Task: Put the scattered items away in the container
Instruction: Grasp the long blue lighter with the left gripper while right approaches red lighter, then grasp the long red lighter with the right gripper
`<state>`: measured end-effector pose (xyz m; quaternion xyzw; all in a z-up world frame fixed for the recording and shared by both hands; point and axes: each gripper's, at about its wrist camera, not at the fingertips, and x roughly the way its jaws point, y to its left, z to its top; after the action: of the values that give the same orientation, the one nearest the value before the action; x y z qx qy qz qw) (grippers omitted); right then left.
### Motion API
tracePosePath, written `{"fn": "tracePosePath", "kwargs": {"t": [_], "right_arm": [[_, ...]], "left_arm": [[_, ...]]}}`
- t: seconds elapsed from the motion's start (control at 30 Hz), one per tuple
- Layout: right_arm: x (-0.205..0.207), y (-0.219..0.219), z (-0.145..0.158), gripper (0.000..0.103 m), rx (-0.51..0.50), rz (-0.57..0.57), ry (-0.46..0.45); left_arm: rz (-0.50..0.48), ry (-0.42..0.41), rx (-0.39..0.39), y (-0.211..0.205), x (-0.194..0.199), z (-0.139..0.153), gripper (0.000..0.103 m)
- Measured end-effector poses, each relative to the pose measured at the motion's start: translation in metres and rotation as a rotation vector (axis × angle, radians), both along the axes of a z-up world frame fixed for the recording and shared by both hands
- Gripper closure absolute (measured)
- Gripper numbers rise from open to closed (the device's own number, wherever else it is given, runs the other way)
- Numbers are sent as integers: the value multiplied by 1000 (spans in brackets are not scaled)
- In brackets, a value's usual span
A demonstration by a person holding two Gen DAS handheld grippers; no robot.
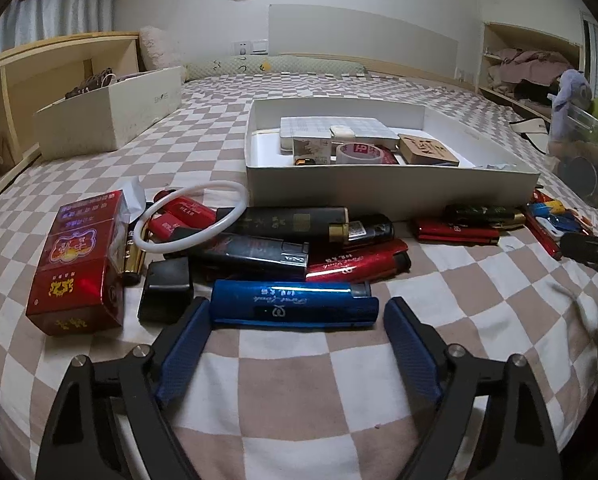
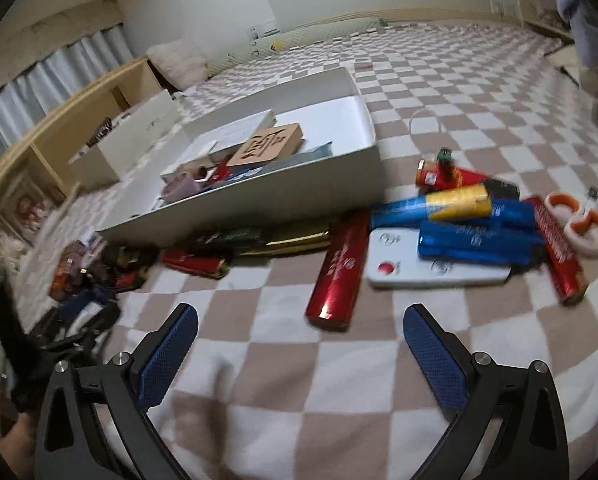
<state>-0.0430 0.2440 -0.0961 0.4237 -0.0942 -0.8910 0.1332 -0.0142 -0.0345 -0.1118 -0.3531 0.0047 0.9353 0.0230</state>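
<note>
Two heaps of lighters lie on the checked bedspread (image 1: pixel 299 400) in front of the white box (image 1: pixel 391 188). Only the left wrist view shows the red cigarette pack (image 1: pixel 79 260), the white ring (image 1: pixel 191 216) and the blue lighter (image 1: pixel 295 304) lying crosswise just ahead of the left claw (image 1: pixel 297 312), whose fingers stand apart, not pressing it. Only the right wrist view shows the scissors (image 2: pixel 579 216) and white remote (image 2: pixel 439 268); the right claw (image 2: pixel 299 320) is spread, a red lighter (image 2: pixel 339 264) just ahead. Behind are the headboard (image 1: pixel 363 36), curtains and wooden shelves.
</note>
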Motion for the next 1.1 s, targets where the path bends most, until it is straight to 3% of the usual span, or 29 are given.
{"fn": "tracePosePath", "kwargs": {"t": [0.17,0.27,0.3,0.5,0.8,0.93,0.97,1.0,1.07,1.1], "right_arm": [[-10,-6,-5,46,101,3,-4],[-8,-2,-5,71,91,1,-7],[-7,0,-5,72,78,2,-13],[7,-3,-1,72,61,26,-29],[24,3,2,72,-57,23,-102],[31,-13,3,71,-69,84,-126],[33,-18,4,63,-71,112,-127],[35,-25,4,44,-79,148,-126],[41,-41,7,22,-82,216,-108],[42,-48,8,20,-79,241,-104]], "left_arm": [[6,1,26,-4,1,0,20],[4,2,38,-5,1,0,20],[4,3,36,-5,1,0,20],[4,6,35,-5,3,0,20],[4,7,39,-6,6,0,20],[4,7,35,-6,8,1,20],[4,7,36,-6,8,1,20],[5,7,36,-6,8,1,20],[4,7,36,-5,8,1,20],[3,7,37,-6,8,0,20]]}}
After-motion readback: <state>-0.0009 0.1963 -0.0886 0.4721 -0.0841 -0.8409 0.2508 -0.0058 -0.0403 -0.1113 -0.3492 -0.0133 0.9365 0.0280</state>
